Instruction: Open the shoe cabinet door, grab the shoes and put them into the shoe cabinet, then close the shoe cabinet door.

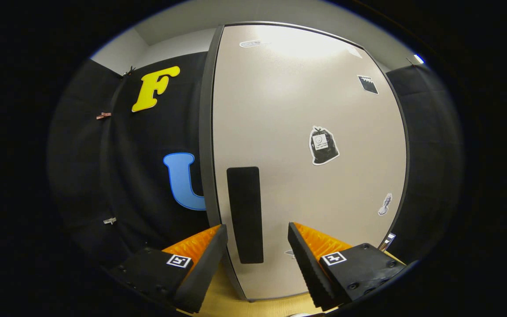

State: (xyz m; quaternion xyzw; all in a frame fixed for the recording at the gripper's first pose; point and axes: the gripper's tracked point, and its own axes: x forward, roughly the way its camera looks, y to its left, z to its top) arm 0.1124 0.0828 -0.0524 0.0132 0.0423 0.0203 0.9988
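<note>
The shoe cabinet door (306,114) is a tall pale panel with a dark frame, standing closed just ahead of me. A black upright handle strip (245,214) sits near its left edge. My gripper (257,235) is open, its fingers on either side of the handle's lower part, apart from it. A black bag-shaped sticker (323,145) and smaller stickers dot the door.
Black cloth walls (148,185) hang left and right of the cabinet. A light wooden surface (227,299) shows below the door, between and under the fingers. A small white object (387,240) sits at the door's lower right corner.
</note>
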